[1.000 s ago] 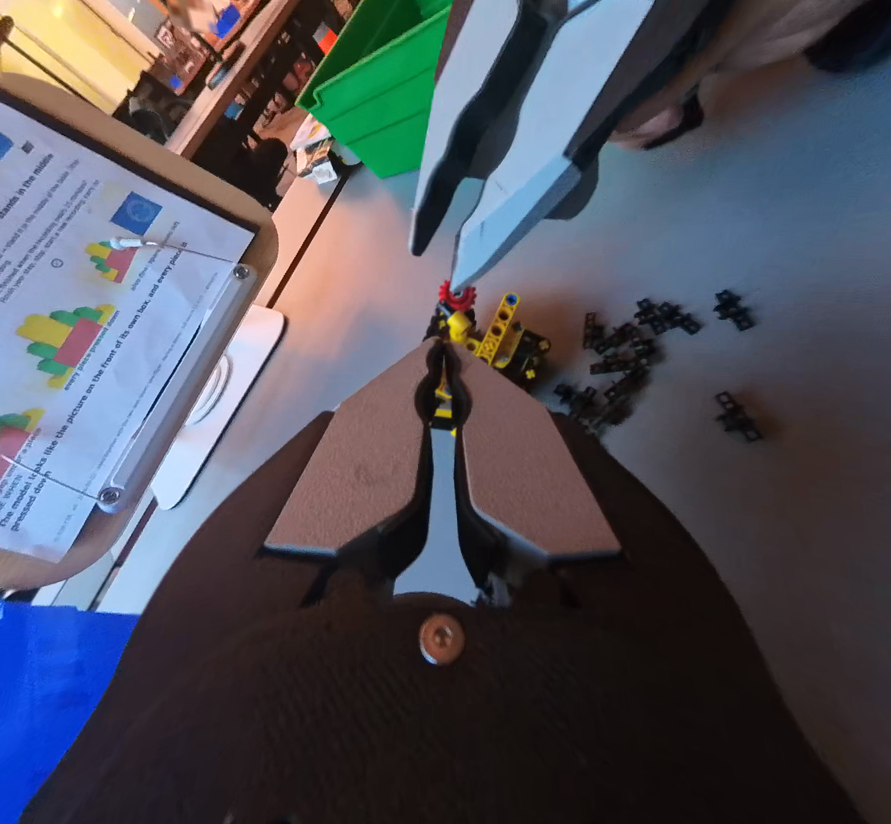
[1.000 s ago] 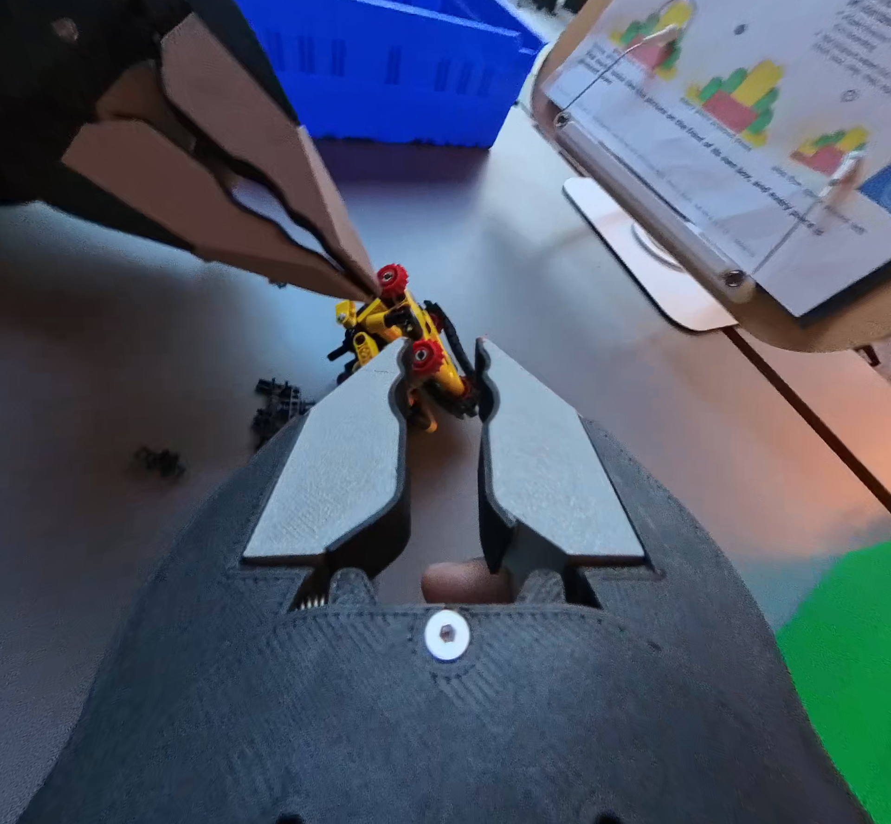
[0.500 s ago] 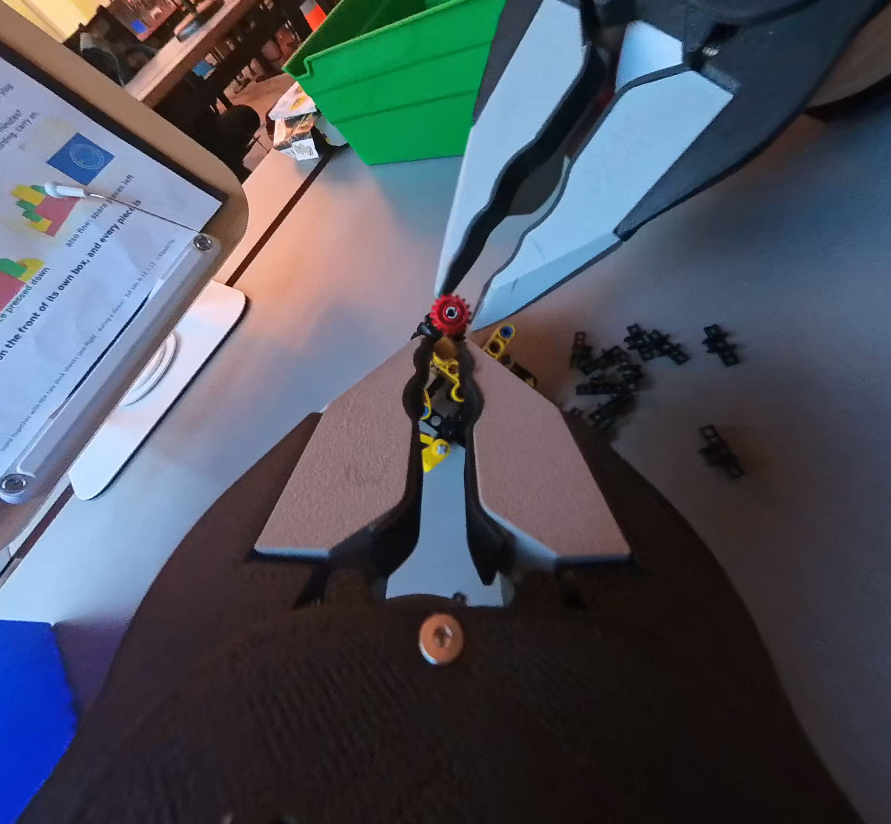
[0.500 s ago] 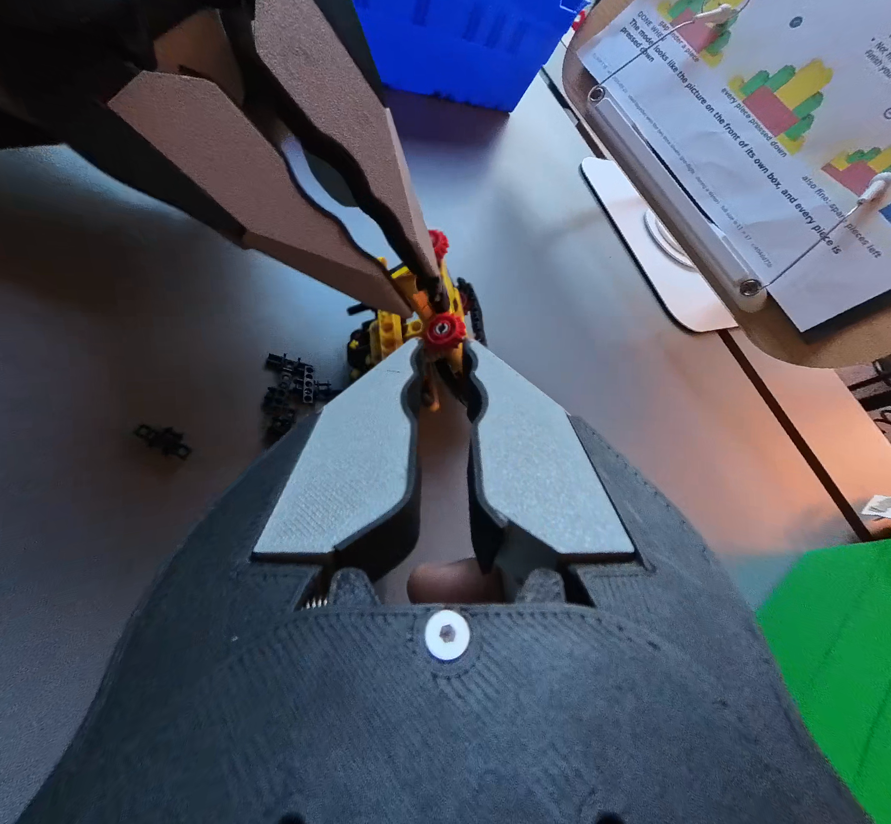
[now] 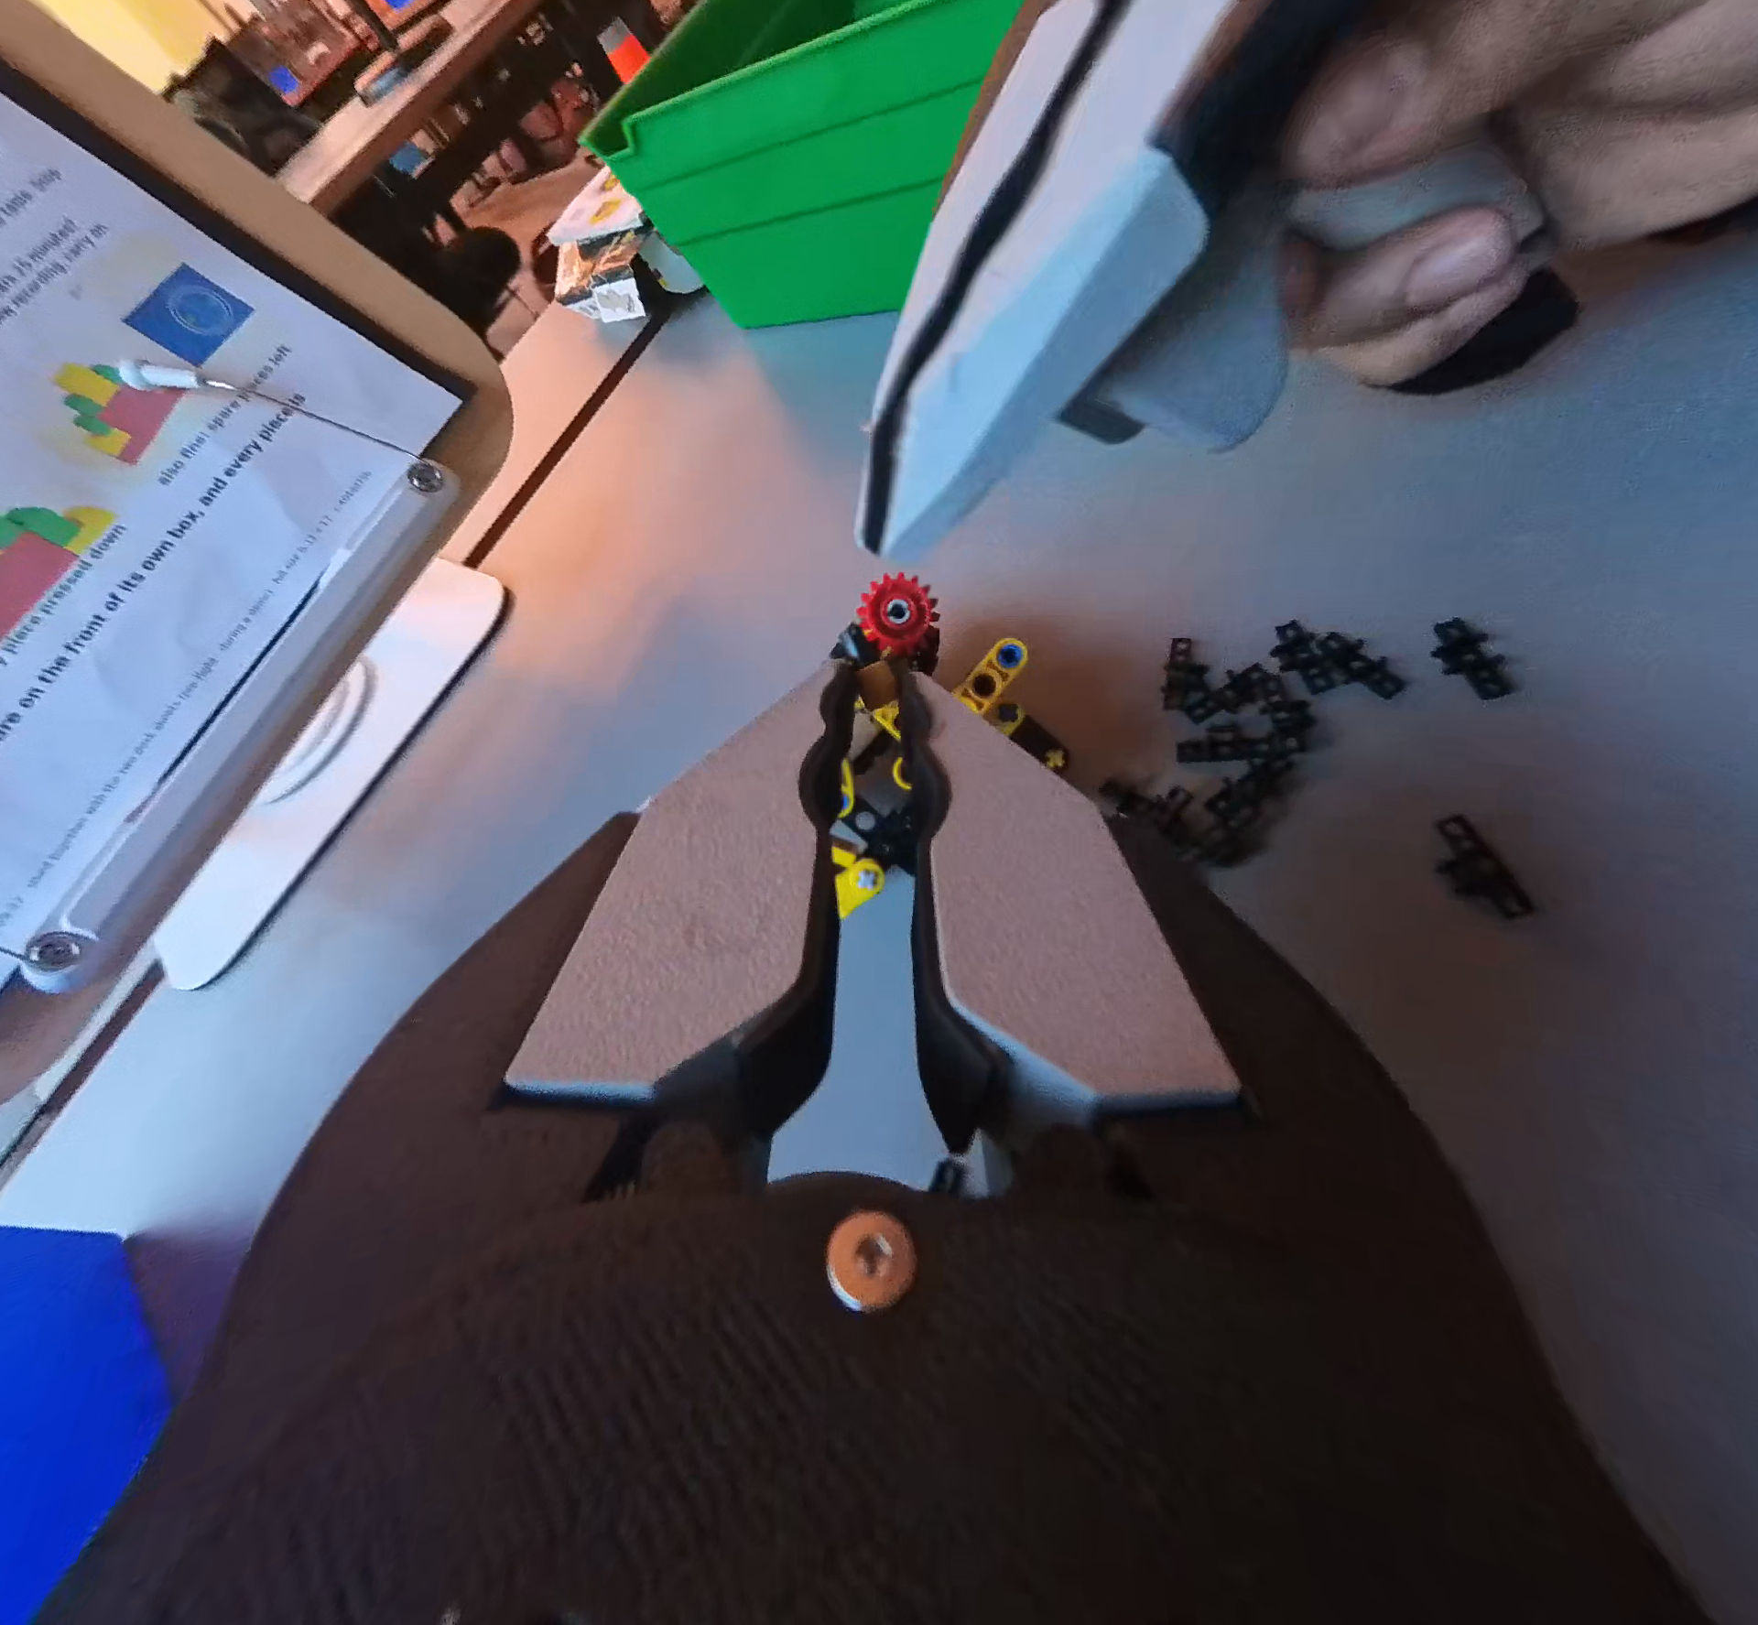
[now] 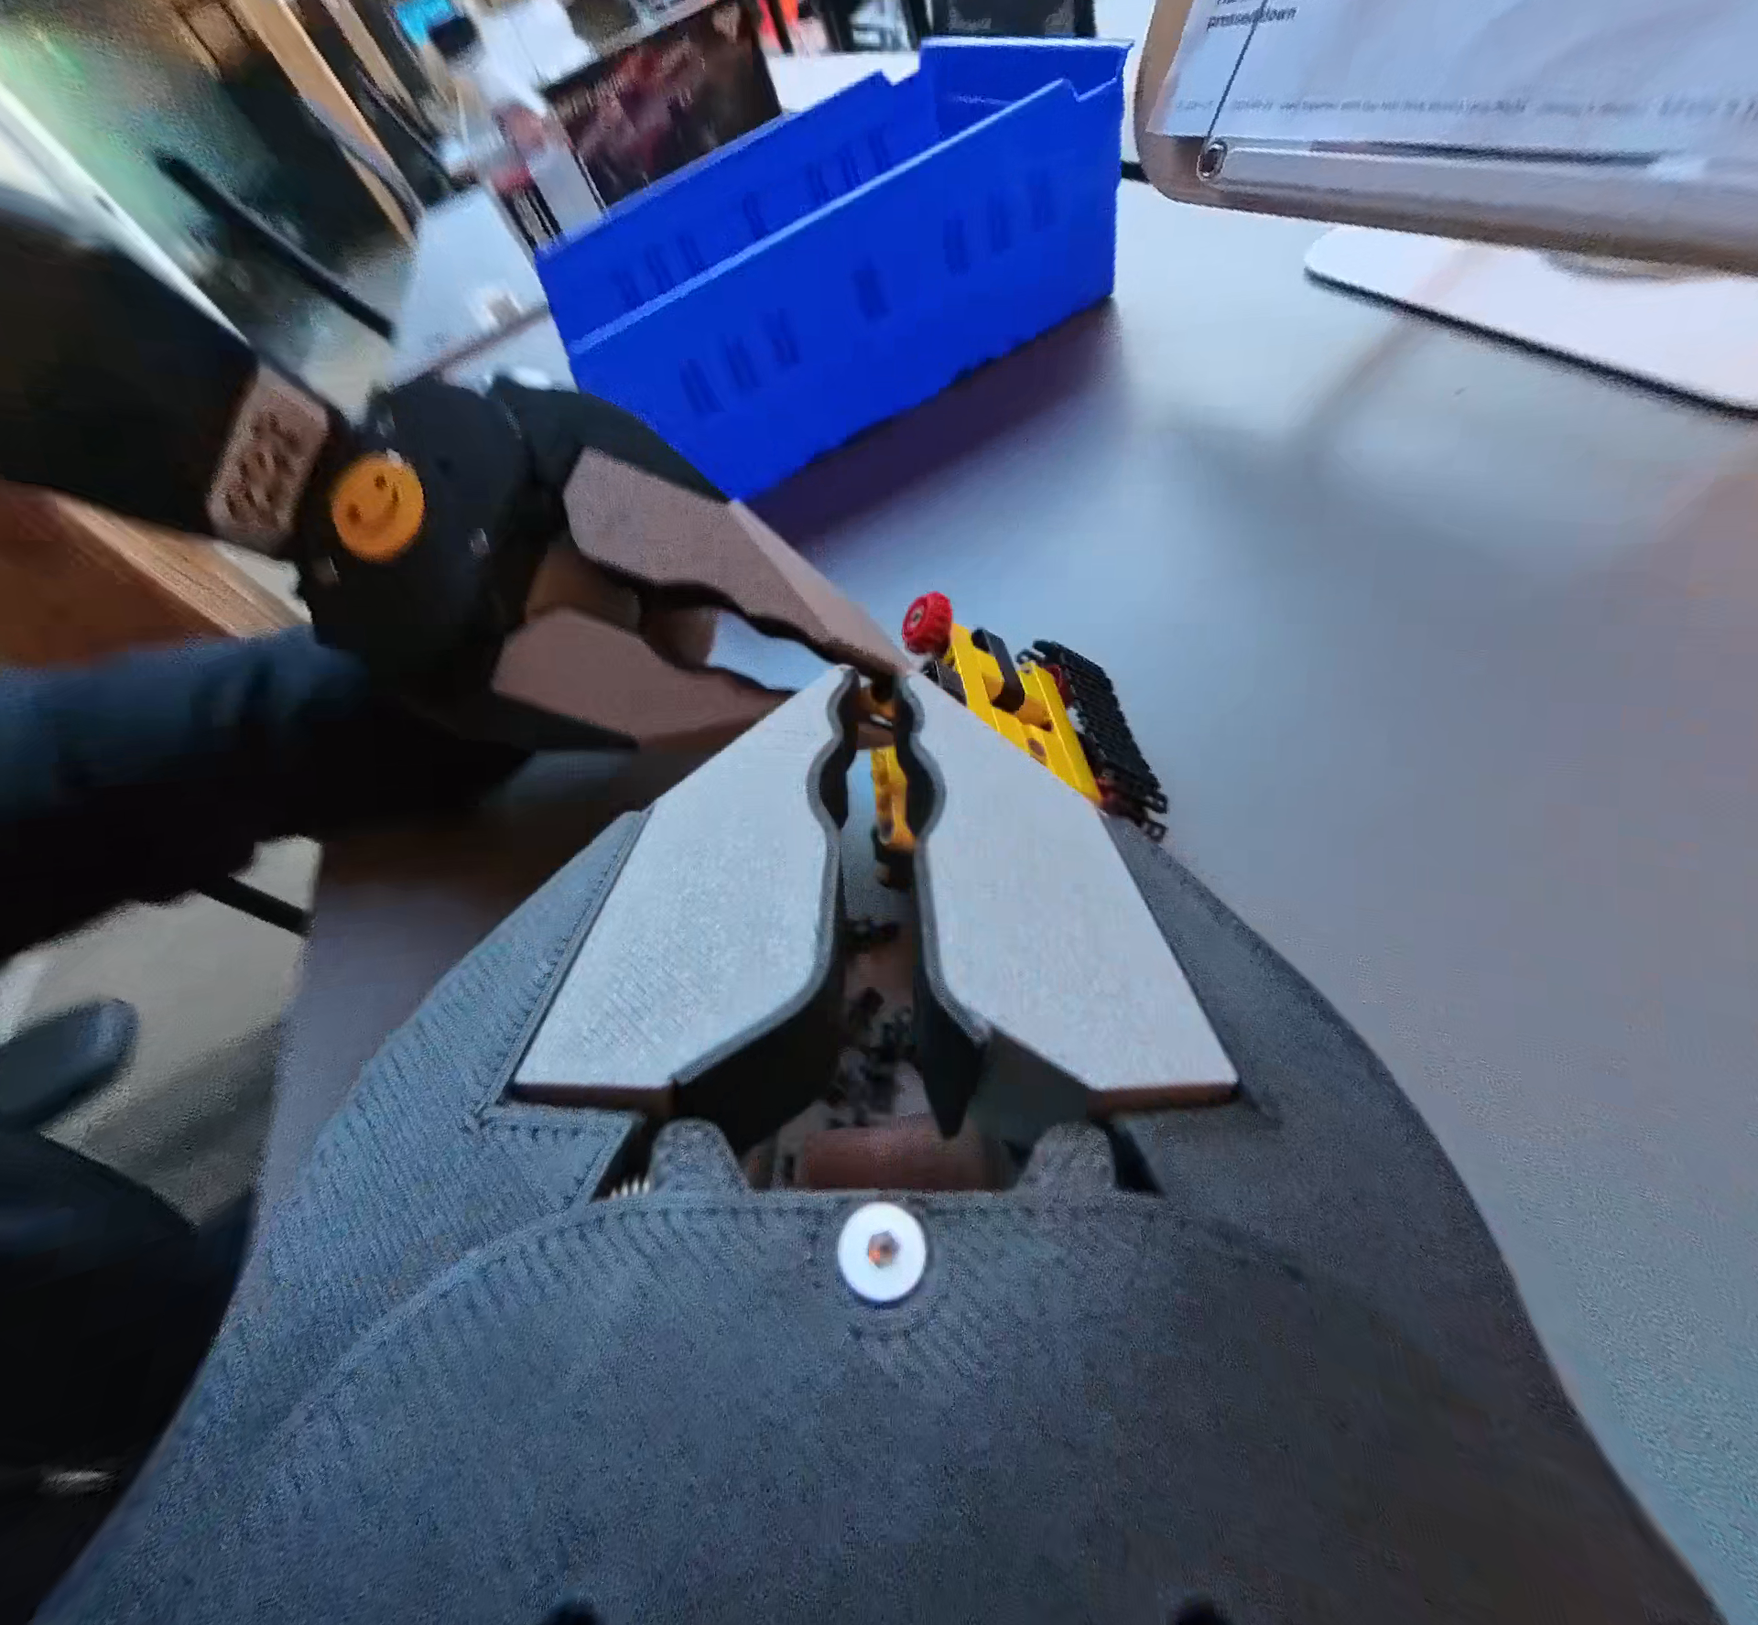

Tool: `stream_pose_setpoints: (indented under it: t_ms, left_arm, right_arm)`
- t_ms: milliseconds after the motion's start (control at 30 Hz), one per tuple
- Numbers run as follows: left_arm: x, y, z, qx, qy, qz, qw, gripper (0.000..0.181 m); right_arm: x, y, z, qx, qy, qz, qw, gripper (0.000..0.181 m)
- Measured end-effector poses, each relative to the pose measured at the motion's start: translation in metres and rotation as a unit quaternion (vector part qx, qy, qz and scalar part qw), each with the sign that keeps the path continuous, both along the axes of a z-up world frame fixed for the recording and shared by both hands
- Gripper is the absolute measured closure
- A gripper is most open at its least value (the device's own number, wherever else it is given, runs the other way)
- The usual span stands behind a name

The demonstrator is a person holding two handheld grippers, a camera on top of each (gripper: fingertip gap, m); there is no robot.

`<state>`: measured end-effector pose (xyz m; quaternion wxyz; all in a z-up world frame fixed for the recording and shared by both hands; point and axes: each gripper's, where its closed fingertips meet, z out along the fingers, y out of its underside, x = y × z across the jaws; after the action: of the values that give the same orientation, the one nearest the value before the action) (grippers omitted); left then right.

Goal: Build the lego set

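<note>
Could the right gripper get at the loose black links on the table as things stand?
Probably yes. The right gripper hangs above the table, nearly shut and holding nothing I can make out, and the black links lie uncovered beside the yellow model, which the left gripper grips.

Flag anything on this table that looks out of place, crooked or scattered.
The yellow lego model is tilted in mid-air, pinched by the left gripper. Loose black track links lie scattered on the table to its right, not yet fitted. Nothing looks broken.
</note>
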<state>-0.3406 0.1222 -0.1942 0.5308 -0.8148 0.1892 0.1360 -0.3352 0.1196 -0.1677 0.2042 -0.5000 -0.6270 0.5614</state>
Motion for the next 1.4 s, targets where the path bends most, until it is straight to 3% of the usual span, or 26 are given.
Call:
stream_pose_setpoints:
  t_ms: [100,200,300,433,500,567,867,1000,1167,1400]
  left_arm:
    - [0.006,0.002,0.004,0.013,0.019,-0.001,1.000,0.176]
    - [0.006,0.002,0.010,0.031,0.037,0.010,0.999,0.175]
    - [0.001,0.001,0.015,0.043,0.051,0.019,0.998,0.176]
    - [0.000,-0.001,0.026,0.069,0.068,0.025,0.995,0.176]
    - [0.000,-0.001,0.029,0.076,0.074,0.029,0.994,0.176]
    - [0.001,-0.001,0.030,0.081,0.074,0.027,0.994,0.176]
    - [0.002,-0.001,0.040,0.113,0.088,0.030,0.989,0.175]
    - [0.004,0.000,0.041,0.116,0.063,0.032,0.991,0.175]
    - [0.001,0.004,0.033,0.106,0.039,0.050,0.992,0.175]
    - [0.004,0.003,0.039,0.112,-0.069,0.042,0.990,0.176]
  right_arm:
    - [-0.006,0.000,0.003,-0.076,-0.019,-0.011,0.997,0.181]
    - [-0.011,0.005,-0.003,-0.079,-0.036,-0.042,0.995,0.164]
    - [-0.011,-0.002,0.004,-0.100,-0.025,-0.035,0.994,0.180]
    - [-0.010,-0.008,0.017,-0.139,0.001,-0.016,0.990,0.175]
    - [-0.008,-0.011,0.022,-0.146,0.011,-0.003,0.989,0.166]
    - [-0.009,-0.008,0.019,-0.133,0.010,-0.018,0.991,0.179]
    - [-0.008,-0.010,0.025,-0.129,0.044,-0.024,0.990,0.179]
    - [-0.007,-0.008,0.025,-0.140,0.052,-0.025,0.988,0.181]
    - [-0.009,-0.005,0.018,-0.058,0.068,-0.069,0.994,0.181]
    - [-0.007,-0.003,0.026,-0.006,0.106,-0.102,0.989,0.181]
